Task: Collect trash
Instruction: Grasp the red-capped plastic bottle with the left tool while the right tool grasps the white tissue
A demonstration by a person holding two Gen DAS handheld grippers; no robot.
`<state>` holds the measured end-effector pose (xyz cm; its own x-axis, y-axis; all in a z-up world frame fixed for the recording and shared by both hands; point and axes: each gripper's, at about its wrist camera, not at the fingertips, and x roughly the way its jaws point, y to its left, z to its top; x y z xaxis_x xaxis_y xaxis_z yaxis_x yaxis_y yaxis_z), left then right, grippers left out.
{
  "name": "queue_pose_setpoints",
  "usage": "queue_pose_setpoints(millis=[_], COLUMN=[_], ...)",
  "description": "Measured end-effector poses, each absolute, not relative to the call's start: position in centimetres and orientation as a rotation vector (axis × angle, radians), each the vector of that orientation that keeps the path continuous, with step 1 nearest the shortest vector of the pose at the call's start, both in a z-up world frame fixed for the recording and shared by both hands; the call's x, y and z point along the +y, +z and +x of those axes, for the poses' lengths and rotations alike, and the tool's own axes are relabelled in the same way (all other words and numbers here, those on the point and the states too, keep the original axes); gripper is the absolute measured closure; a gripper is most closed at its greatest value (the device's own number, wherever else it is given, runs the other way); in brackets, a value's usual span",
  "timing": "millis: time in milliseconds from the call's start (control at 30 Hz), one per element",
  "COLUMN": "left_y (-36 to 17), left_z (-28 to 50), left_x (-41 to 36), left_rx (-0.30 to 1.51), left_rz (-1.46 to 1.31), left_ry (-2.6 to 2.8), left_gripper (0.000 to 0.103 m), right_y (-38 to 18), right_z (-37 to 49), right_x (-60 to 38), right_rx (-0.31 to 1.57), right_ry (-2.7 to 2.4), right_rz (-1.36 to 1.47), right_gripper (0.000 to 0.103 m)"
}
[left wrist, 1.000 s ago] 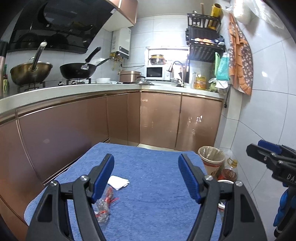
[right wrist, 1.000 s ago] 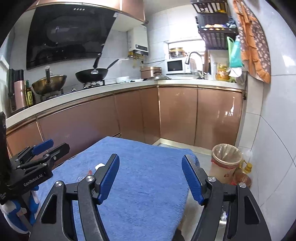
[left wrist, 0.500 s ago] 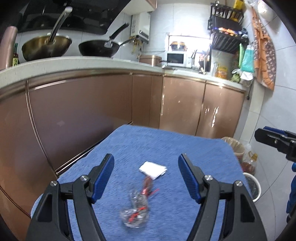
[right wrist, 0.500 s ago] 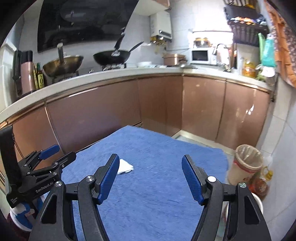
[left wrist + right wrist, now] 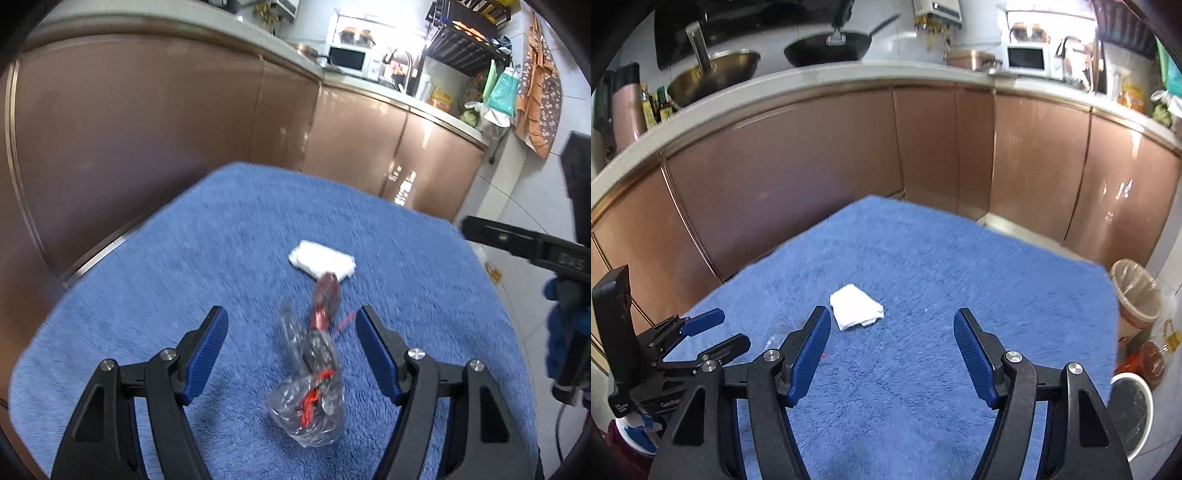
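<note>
Two bits of trash lie on the blue bench (image 5: 155, 266): one white tissue (image 5: 322, 261) and one clear wrapper (image 5: 309, 384) (touching it). Left tool (image 5: 291, 354) gapes over the wrapper; right tool (image 5: 892, 350) is empty, jaws apart. One bin (image 5: 1137, 299) stands by brown kitchen cupboards (image 5: 820, 173).

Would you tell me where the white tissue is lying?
The white tissue lies on the blue cloth, just beyond the clear wrapper, left of centre in the right view.

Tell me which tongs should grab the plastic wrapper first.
Left. The left tongs stand open with the plastic wrapper lying right between them; the right tongs sit off to the side, nearer the white tissue.
</note>
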<state>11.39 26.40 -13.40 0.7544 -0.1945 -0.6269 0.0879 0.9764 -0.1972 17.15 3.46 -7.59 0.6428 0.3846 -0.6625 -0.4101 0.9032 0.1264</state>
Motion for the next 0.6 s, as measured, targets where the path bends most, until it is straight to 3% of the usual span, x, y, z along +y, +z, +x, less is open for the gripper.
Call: queue_pose_setpoints(millis=[267, 500, 600], left_y=[-16.2, -17.6, -17.7], left_z=[13.3, 14.4, 14.4], left_x=[25.9, 25.8, 25.6], left_rx=[0.79, 0.87, 0.87], left_rz=[-0.183, -0.223, -0.219], left_ry=[-0.238, -0.275, -0.278], left_gripper=[0.034, 0.066, 0.07], right_y=[-11.3, -14.3, -15.3], right_z=[20.3, 22.9, 23.7], right_x=[6.1, 8.4, 9.2], right_rx=[0.827, 0.887, 0.906], right_ry=[0.505, 0.554, 0.575], right_rz=[-0.063, -0.098, -0.106], right_gripper=[0.034, 0.034, 0.034])
